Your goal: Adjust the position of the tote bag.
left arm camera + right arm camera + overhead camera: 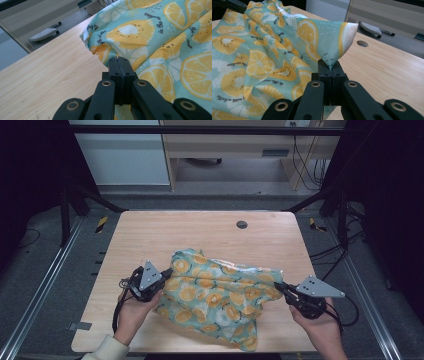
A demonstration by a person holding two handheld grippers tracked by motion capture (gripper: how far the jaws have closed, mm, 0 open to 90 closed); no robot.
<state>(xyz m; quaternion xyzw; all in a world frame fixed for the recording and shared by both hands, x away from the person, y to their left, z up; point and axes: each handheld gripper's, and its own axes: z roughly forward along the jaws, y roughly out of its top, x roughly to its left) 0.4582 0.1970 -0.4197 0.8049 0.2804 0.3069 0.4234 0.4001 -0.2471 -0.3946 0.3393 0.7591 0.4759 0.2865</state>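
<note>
Both grippers, left gripper (167, 272) and right gripper (278, 286), are pinching the floppy teal lemon-print cloth (215, 295) by opposite edges near the tabletop's (150, 235) front edge; it's looking light and slippery, so hems are probably the best hold.

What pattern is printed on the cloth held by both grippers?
The cloth is turquoise with yellow-orange citrus slices and small black script; clearest in the left gripper view.

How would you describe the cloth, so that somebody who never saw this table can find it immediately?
On the wooden table, look at the near half, between the left gripper and the right gripper. The cloth lies crumpled there, pinched at both sides. It is turquoise with orange citrus slices, the only patterned thing there.
</note>
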